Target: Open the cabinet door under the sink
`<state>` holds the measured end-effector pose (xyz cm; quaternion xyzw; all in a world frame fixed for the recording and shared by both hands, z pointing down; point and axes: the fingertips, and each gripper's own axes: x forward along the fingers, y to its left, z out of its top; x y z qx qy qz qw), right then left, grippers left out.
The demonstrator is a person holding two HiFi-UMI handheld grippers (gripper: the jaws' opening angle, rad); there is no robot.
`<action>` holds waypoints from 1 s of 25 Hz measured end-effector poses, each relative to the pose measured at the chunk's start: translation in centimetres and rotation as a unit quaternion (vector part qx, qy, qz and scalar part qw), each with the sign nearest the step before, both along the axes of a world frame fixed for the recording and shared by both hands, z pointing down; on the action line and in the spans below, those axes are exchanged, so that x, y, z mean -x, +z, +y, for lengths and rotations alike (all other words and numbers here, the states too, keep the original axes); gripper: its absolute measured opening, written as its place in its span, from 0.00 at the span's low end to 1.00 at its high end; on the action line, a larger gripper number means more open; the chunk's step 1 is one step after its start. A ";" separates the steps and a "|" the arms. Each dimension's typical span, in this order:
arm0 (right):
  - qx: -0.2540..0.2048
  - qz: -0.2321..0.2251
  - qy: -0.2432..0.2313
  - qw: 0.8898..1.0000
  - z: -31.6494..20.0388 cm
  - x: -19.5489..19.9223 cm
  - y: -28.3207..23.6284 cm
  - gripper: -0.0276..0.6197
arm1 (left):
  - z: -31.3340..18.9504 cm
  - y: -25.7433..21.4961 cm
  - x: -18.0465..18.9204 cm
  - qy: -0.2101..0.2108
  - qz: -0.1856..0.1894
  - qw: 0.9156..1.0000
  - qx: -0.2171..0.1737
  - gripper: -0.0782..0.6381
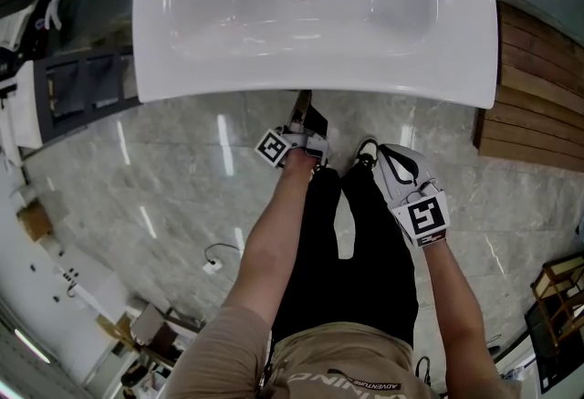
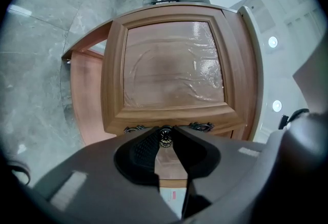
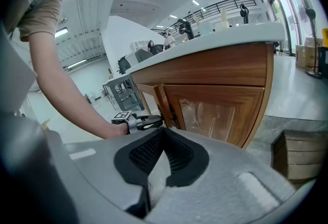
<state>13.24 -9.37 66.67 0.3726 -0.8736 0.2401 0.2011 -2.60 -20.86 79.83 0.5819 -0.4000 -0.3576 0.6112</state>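
The left gripper [image 2: 167, 129] is pinching the small metal handle [image 2: 165, 138] of the cabinet door [image 2: 174, 64] (shiny plastic is covering its panel) under the sink's [image 1: 319, 82] front edge. The right gripper [image 3: 163, 130] is hanging closed, holding nothing.

Head view: from above, aimed steeply down over sink [image 1: 310, 14] and floor [image 1: 164, 196].
View on left tongs [image 2: 165, 133]: hard up against cabinet door [image 2: 169, 69], square-on, picture rolled sideways, handle [image 2: 165, 138] at the tips.
View on right tongs [image 3: 163, 130]: further back, off to one side, looking along the cabinet front.
Shared: door in both tongs views; left tongs in head and right views.
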 end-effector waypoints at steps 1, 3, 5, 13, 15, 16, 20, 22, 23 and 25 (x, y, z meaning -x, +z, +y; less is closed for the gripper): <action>0.001 0.000 -0.002 1.000 0.0 0.0 0.3 0.05 | 0.1 0.0 0.1 0.003 -0.003 1.000 -0.004 0.25; 0.002 0.001 -0.005 1.000 0.0 0.1 0.9 0.05 | 0.3 -0.1 0.2 0.006 -0.003 1.000 -0.009 0.25; 0.004 0.001 -0.006 1.000 0.1 0.2 1.2 0.05 | 0.8 -0.2 0.1 0.007 0.004 1.000 -0.006 0.25; -0.002 0.002 -0.028 1.000 -0.2 2.5 0.6 0.05 | 2.7 -0.2 0.9 0.024 0.010 1.000 -0.001 0.25; -0.002 0.006 -0.028 1.000 -0.1 3.1 0.7 0.05 | 3.1 -0.3 0.9 0.026 0.020 0.999 -0.002 0.25; -0.002 0.008 -0.028 1.000 -0.1 3.5 0.7 0.05 | 3.5 -0.3 1.0 0.026 0.023 0.999 -0.001 0.25; 0.002 0.012 -0.029 1.000 0.6 5.5 0.8 0.05 | 5.4 -0.1 2.0 0.037 0.029 0.999 0.000 0.25; 0.003 0.015 -0.030 0.999 1.2 7.0 0.8 0.05 | 6.5 0.0 2.7 0.054 0.031 0.998 -0.001 0.25; 0.000 0.013 -0.031 0.999 1.5 8.0 0.5 0.05 | 7.0 0.0 3.2 0.064 0.030 0.997 -0.001 0.25; -0.001 0.011 -0.031 0.999 1.9 9.7 0.0 0.05 | 7.8 0.0 4.0 0.084 0.027 0.996 0.000 0.25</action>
